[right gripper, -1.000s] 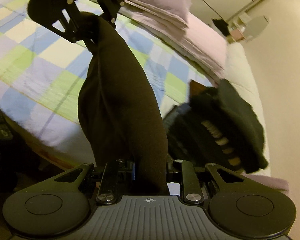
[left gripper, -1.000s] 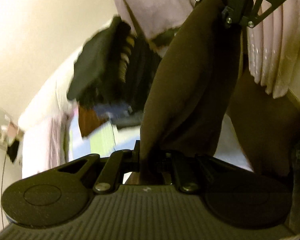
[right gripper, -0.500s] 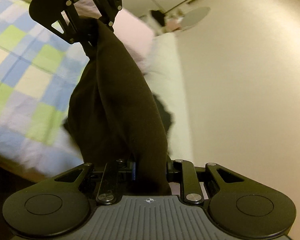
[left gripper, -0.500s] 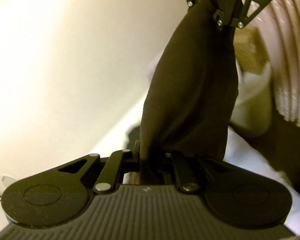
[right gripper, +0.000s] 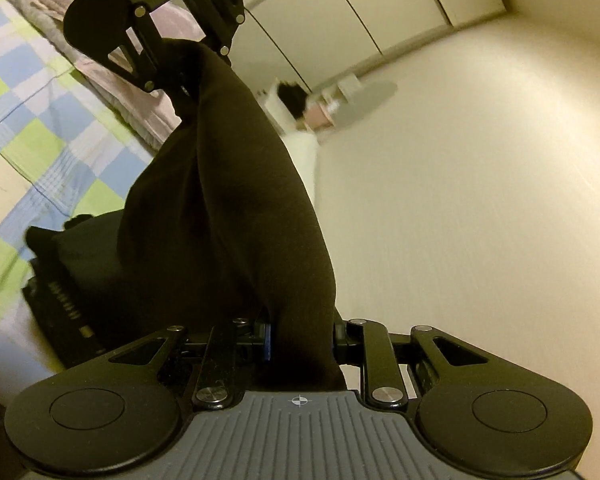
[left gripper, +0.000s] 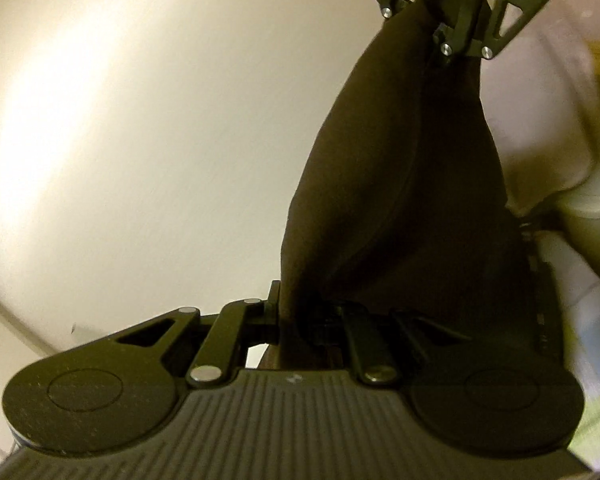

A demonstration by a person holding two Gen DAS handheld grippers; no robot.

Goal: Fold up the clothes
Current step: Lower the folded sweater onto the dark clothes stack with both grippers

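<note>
A dark brown garment (left gripper: 400,184) hangs stretched in the air between my two grippers. My left gripper (left gripper: 300,320) is shut on one end of it. My right gripper (right gripper: 302,340) is shut on the other end of the garment (right gripper: 240,208). Each gripper faces the other: the right gripper (left gripper: 456,36) shows at the top of the left wrist view, and the left gripper (right gripper: 180,76) shows at the top of the right wrist view. Both pairs of fingertips are hidden in the cloth.
A bed with a blue, green and cream checked cover (right gripper: 40,140) lies at the left of the right wrist view. Folded pink bedding (right gripper: 112,84) lies along it. A pile of dark clothes (right gripper: 68,292) lies on the bed. A plain wall (right gripper: 480,200) fills the right.
Both grippers have swung upward and round with the garment held between them. The views turned from the bed and clothes pile toward the wall. The grip on both ends has not changed.
</note>
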